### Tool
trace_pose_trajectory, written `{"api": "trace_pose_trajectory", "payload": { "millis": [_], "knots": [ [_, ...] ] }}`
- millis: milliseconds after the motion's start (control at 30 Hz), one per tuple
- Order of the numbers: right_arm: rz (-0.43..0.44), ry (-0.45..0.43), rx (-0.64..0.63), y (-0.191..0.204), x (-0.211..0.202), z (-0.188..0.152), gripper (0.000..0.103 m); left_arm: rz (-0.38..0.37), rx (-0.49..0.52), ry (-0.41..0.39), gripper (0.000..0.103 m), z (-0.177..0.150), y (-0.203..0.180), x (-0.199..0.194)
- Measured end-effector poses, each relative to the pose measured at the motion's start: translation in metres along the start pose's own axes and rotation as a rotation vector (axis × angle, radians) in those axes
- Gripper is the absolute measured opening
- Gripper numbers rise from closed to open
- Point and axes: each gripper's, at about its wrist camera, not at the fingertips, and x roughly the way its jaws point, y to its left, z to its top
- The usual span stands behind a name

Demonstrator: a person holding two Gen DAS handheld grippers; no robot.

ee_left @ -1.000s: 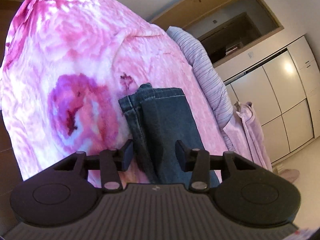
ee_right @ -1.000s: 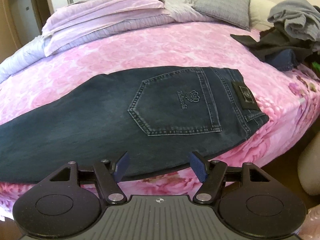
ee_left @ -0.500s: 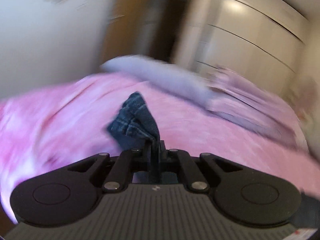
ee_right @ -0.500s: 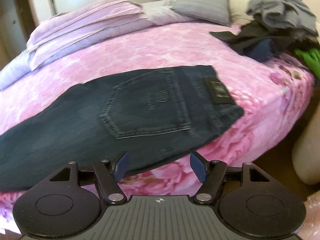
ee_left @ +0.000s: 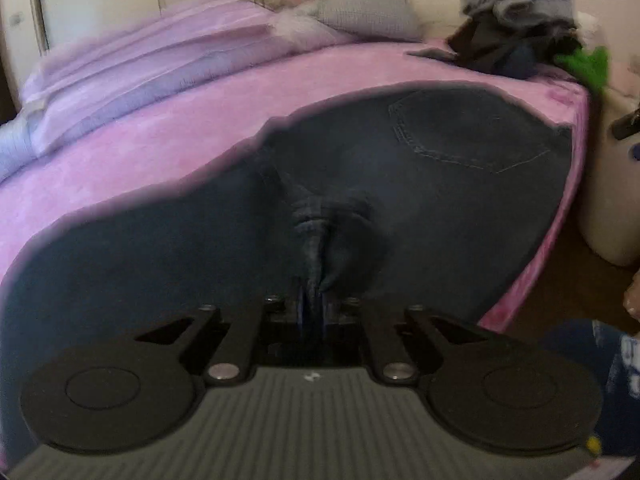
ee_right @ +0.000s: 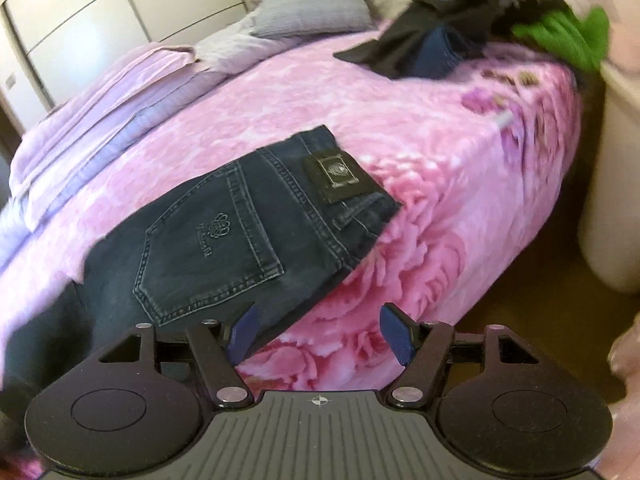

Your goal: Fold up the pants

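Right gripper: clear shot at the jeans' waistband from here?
Probably yes. The right gripper is open and empty above the jeans, and nothing lies on the waistband. The clothes pile sits well beyond it. The left gripper pinches the hem, clear of that end.

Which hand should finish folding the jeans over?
Probably left. The left gripper is already shut on the bunched leg end of the jeans, carried over toward the pocket end. The right gripper is open and empty near the bed edge.
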Motion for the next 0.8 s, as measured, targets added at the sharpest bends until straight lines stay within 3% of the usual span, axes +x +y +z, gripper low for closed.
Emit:
{"api": "trace_pose_trajectory", "payload": {
  "millis": [100,133,200,300,400,500,600,733,767,800],
  "knots": [
    [0.065,-0.018,0.013,0.005,0.0,-0.005,0.064,-0.056,-0.074,-0.01,0.018,0.001,0.006,-0.01],
    [0.103,-0.02,0.011,0.011,0.002,-0.007,0.064,-0.079,-0.09,-0.015,0.029,0.004,0.016,-0.012],
    [0.221,-0.016,0.02,0.029,0.009,-0.015,0.064,-0.106,-0.103,-0.032,0.036,0.01,0.028,-0.022],
    [0.445,0.046,0.039,0.068,0.028,-0.035,0.064,-0.135,-0.159,-0.054,0.036,0.01,0.045,-0.046],
    [0.562,0.162,0.042,0.113,0.055,-0.057,0.064,-0.081,-0.295,-0.073,0.036,-0.002,0.08,-0.074],
    [0.594,0.234,0.035,0.149,0.075,-0.073,0.061,-0.012,-0.467,-0.057,0.036,-0.023,0.128,-0.091],
    [0.561,0.279,0.055,0.174,0.093,-0.084,0.059,0.055,-0.567,-0.045,0.036,-0.046,0.162,-0.102],
    [0.482,0.217,0.076,0.192,0.099,-0.086,0.057,0.061,-0.675,-0.027,0.035,-0.076,0.19,-0.103],
    [0.459,0.198,0.085,0.195,0.099,-0.085,0.039,0.057,-0.686,-0.027,0.035,-0.08,0.193,-0.101],
    [0.448,0.194,0.089,0.195,0.102,-0.084,0.005,0.053,-0.693,-0.027,0.035,-0.083,0.195,-0.099]
  ]
}}
